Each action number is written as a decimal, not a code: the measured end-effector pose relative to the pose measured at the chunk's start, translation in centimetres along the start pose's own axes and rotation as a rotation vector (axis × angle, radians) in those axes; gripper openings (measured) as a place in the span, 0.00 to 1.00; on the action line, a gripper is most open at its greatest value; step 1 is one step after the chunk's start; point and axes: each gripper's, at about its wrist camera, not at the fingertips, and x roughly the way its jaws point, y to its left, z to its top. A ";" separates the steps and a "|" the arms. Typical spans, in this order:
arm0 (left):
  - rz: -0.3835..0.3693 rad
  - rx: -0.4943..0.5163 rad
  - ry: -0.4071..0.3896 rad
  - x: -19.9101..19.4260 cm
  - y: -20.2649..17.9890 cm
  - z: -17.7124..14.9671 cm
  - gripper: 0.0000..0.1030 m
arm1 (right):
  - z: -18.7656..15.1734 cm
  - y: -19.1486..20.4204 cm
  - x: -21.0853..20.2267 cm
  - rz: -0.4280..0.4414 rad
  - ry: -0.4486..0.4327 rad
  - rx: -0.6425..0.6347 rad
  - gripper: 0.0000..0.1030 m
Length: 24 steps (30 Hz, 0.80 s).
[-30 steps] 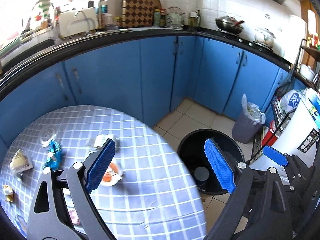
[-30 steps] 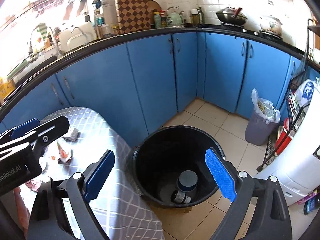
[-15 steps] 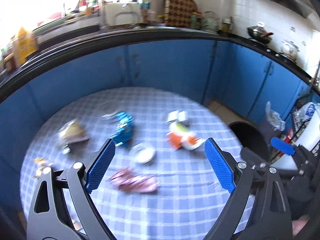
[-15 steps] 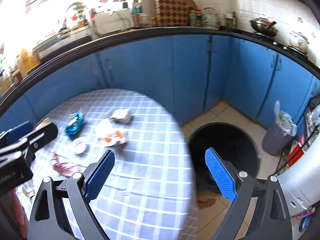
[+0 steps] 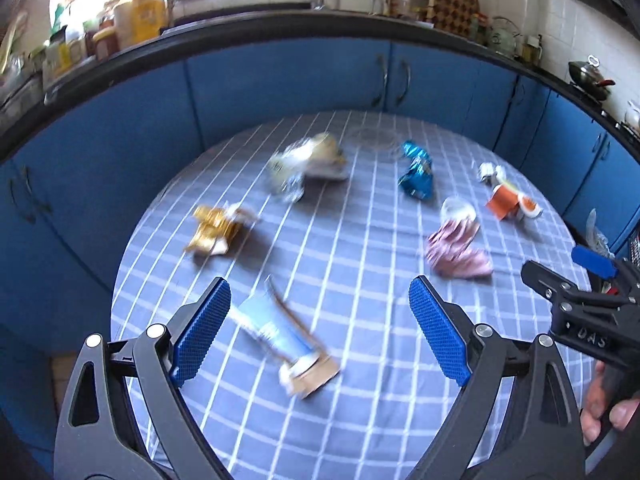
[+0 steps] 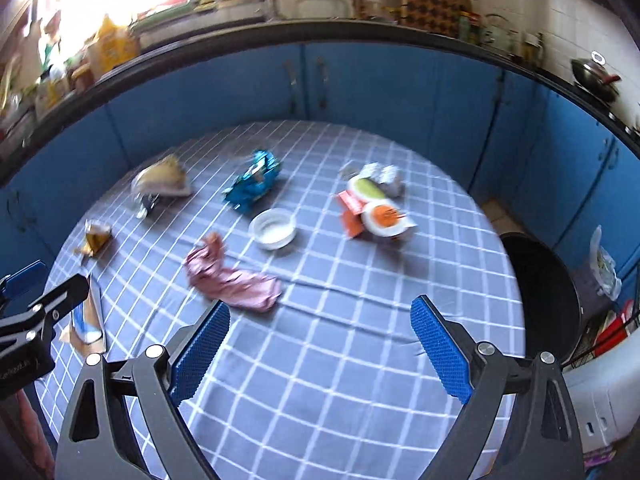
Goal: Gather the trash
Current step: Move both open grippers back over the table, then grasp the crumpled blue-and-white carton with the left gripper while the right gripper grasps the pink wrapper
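From the left wrist camera, the left gripper (image 5: 320, 332) hangs over a round table (image 5: 360, 420) with a blue checked cloth, its blue pads spread wide and nothing pinched between them. A flattened pale-blue carton (image 5: 286, 340) lies on the cloth in the gap, closer to the pad at 9 o'clock but not touching it, as far as the blur allows. Other trash is spread further off: a gold wrapper (image 5: 216, 230) at 10 o'clock, a crumpled clear bag (image 5: 308, 164) at 12, a blue foil packet (image 5: 416, 176) at 1, a pink wrapper (image 5: 456, 250) and an orange cup (image 5: 510, 202) at 2. The right gripper (image 5: 576, 280) pokes in from 3 o'clock.

From the right wrist camera, the right gripper (image 6: 320, 348) is likewise spread wide and empty. The pink wrapper (image 6: 232, 276) lies just beyond its 9 o'clock pad, a white lid (image 6: 274, 228) at 11, the orange cup (image 6: 376, 212) at 12. The black bin (image 6: 544, 300) stands on the floor at 3 o'clock, beside the table edge.

This looks like the reach towards the next piece of trash, with nothing picked yet. The left gripper seems best placed for the carton: it needs to drop lower, centre the pads either side of it and squeeze. A flat carton may slide or buckle rather than lift.
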 end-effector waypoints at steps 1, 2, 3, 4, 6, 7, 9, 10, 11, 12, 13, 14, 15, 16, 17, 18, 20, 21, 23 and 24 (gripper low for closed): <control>-0.005 -0.004 0.008 0.0 0.2 -0.3 0.87 | -0.1 0.4 0.1 -0.001 0.005 -0.009 0.87; -0.015 -0.010 0.019 0.1 0.6 -0.8 0.87 | -0.3 1.0 0.3 -0.001 0.012 -0.020 0.87; -0.017 -0.011 0.026 0.1 0.7 -1.1 0.87 | -0.4 1.2 0.4 -0.001 0.016 -0.025 0.87; -0.018 -0.009 0.031 0.0 0.8 -1.5 0.87 | -0.5 1.6 0.5 -0.002 0.021 -0.033 0.87; -0.026 -0.006 0.044 0.2 0.9 -2.0 0.87 | -0.5 2.1 1.0 -0.004 0.029 -0.043 0.87; -0.030 -0.006 0.052 0.3 1.0 -2.2 0.87 | -0.5 2.4 1.1 -0.003 0.034 -0.047 0.87; -0.034 -0.007 0.063 0.6 1.1 -2.6 0.87 | -0.7 2.7 1.4 -0.002 0.039 -0.052 0.87; -0.033 -0.009 0.069 0.8 1.2 -2.8 0.87 | -0.7 2.8 1.4 -0.001 0.042 -0.055 0.87; -0.031 -0.014 0.078 1.1 1.3 -2.9 0.87 | -0.8 3.0 1.6 -0.001 0.045 -0.059 0.87; -0.028 -0.018 0.086 1.3 1.5 -3.0 0.87 | -0.9 3.1 1.7 0.000 0.048 -0.062 0.87; -0.027 -0.023 0.094 1.6 1.6 -3.1 0.87 | -0.9 3.2 1.8 0.002 0.051 -0.065 0.87; -0.025 -0.034 0.102 1.9 1.9 -3.2 0.87 | -1.0 3.3 2.1 0.003 0.055 -0.068 0.87; -0.026 -0.043 0.110 2.1 2.1 -3.4 0.87 | -0.9 3.4 2.3 0.005 0.058 -0.070 0.87; -0.029 -0.052 0.119 2.3 2.4 -3.5 0.86 | -0.9 3.4 2.5 0.010 0.061 -0.070 0.87; -0.030 -0.063 0.128 2.5 2.7 -3.6 0.86 | -0.8 3.5 2.7 0.014 0.063 -0.069 0.87; -0.030 -0.072 0.134 2.7 2.9 -3.7 0.84 | -0.7 3.5 2.9 0.019 0.066 -0.067 0.87; -0.029 -0.080 0.139 2.9 3.2 -3.8 0.79 | -0.4 3.8 3.3 0.031 0.068 -0.069 0.87; -0.029 -0.080 0.133 2.8 3.3 -3.7 0.74 | -0.3 4.0 3.5 0.038 0.068 -0.071 0.87; -0.030 -0.094 0.129 2.8 3.7 -3.6 0.67 | 0.1 4.5 3.8 0.049 0.066 -0.080 0.87; -0.033 -0.105 0.127 2.9 4.0 -3.4 0.58 | 0.3 4.7 3.9 0.054 0.063 -0.085 0.87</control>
